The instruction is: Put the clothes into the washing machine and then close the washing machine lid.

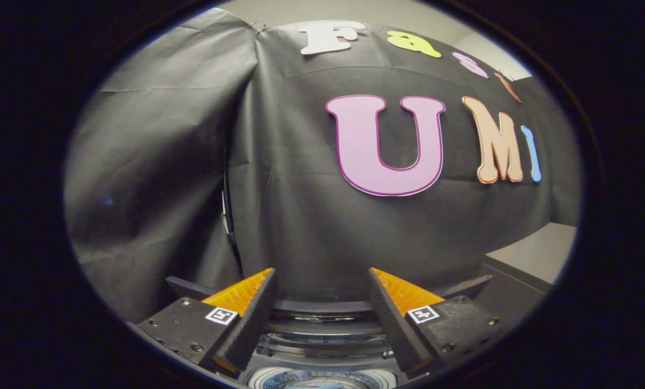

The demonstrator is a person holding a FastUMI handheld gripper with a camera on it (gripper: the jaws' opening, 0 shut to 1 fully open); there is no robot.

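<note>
My gripper is open, with a wide gap between its fingers and nothing held in it. It hangs above the top-loading washing machine, whose dark curved back rim lies just beyond the fingertips. Low between the fingers I see the round white-rimmed drum opening. Something bluish lies inside the drum; too little of it shows to tell whether it is clothes. I cannot tell how the lid stands from here.
The booth's black cloth wall hangs close ahead, with a fold and a dark cable left of centre. A grey table top with a dark edge sits to the right of the machine.
</note>
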